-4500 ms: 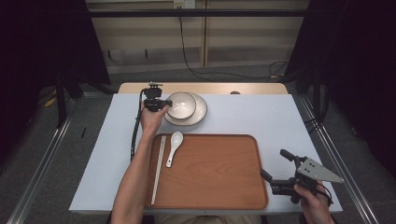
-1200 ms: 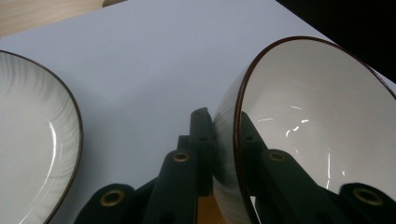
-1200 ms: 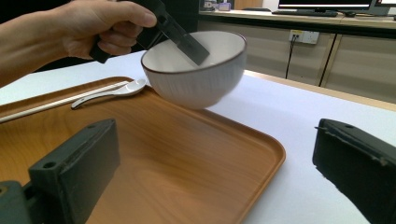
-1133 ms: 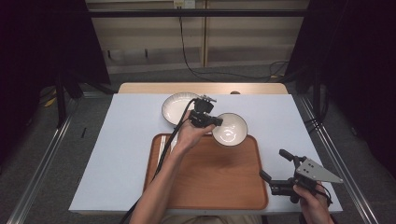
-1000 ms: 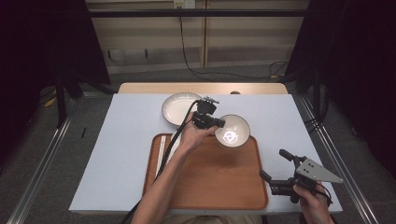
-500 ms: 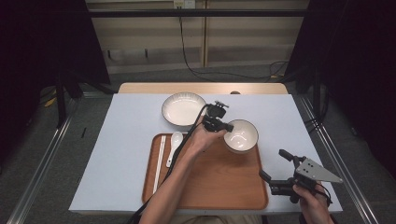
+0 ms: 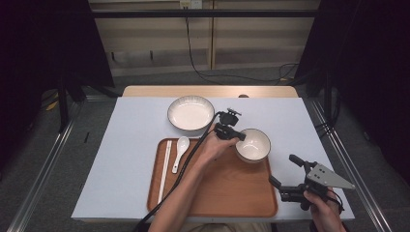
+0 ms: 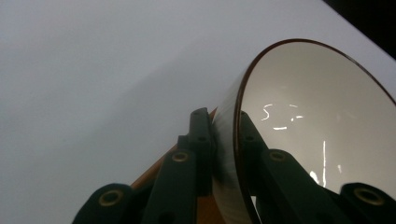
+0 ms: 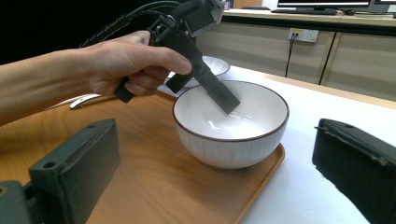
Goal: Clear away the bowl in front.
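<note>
A white bowl with a dark rim [image 7: 253, 145] sits at the far right corner of the wooden tray [image 7: 212, 193]. My left gripper [image 7: 240, 137] is shut on its left rim, one jaw inside the bowl and one outside. The left gripper view shows both jaws clamping the bowl's wall [image 8: 317, 126]. From the right gripper view I see the bowl [image 9: 231, 135] resting on the tray [image 9: 140, 186], with the left gripper [image 9: 203, 95] held by a hand. My right gripper [image 7: 285, 170] stands open at the front right, nothing between its jaws.
A white plate [image 7: 190, 112] lies on the table beyond the tray's far left corner. A white spoon [image 7: 180, 150] and a pair of chopsticks [image 7: 165, 169] lie along the tray's left side. The left gripper's cable trails over the tray.
The left hand has carried the bowl to the right and down, from above the tray's far edge to its far right corner. The right gripper has stayed still.
</note>
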Available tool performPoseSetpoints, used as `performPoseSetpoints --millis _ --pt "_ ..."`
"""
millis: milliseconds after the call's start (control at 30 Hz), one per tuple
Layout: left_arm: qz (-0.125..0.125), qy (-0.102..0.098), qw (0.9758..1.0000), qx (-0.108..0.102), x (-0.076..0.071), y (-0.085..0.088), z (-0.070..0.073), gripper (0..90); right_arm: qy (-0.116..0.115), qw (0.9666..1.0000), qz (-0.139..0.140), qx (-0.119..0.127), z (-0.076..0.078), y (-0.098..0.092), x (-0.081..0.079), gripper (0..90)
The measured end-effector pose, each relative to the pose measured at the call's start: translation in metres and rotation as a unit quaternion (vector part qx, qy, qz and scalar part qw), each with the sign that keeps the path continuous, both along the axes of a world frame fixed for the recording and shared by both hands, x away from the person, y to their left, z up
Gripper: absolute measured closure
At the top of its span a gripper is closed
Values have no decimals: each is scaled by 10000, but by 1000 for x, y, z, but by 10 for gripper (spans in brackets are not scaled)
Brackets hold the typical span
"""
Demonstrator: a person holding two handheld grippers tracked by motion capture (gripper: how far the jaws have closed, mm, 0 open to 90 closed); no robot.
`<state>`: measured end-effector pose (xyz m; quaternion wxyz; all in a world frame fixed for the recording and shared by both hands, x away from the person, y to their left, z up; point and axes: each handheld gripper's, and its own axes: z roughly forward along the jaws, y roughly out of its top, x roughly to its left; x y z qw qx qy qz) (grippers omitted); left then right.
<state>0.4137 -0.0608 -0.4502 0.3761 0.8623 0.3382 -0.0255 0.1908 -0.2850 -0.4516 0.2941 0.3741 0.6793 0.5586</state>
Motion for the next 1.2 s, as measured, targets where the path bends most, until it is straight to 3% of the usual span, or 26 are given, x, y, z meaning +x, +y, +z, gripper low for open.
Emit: performPoseSetpoints --millis 200,333,400,733,767,867,900,1033,1133,1200 --pt "68 41 10000 -31 3 2 -4 816 11 10000 -12 -10 0 0 0 7" --pt "3 -153 9998 116 1 0 -2 820 14 10000 -2 12 0 0 0 7" --pt "14 -190 9998 68 0 -1 -3 820 12 10000 -3 12 0 0 0 7" --pt "-113 -165 9998 34 -1 4 -3 801 16 10000 -12 0 0 0 0 7" --pt "-28 -121 9999 -51 -1 3 -4 792 13 10000 0 9 0 0 0 7" --pt "-127 -99 9998 -67 0 5 -5 748 4 10000 27 2 0 0 0 7" --pt "-136 -124 9996 -191 -1 7 -5 758 12 10000 5 9 0 0 0 7" --pt "-22 -293 9994 -166 -1 12 -3 670 37 10000 -5 1 0 0 0 9" --pt "20 -401 9988 -269 -2 15 0 575 25 10000 -7 4 0 0 0 9" --pt "-18 -569 9983 -140 -3 18 2 520 21 10000 11 5 0 -1 0 9"
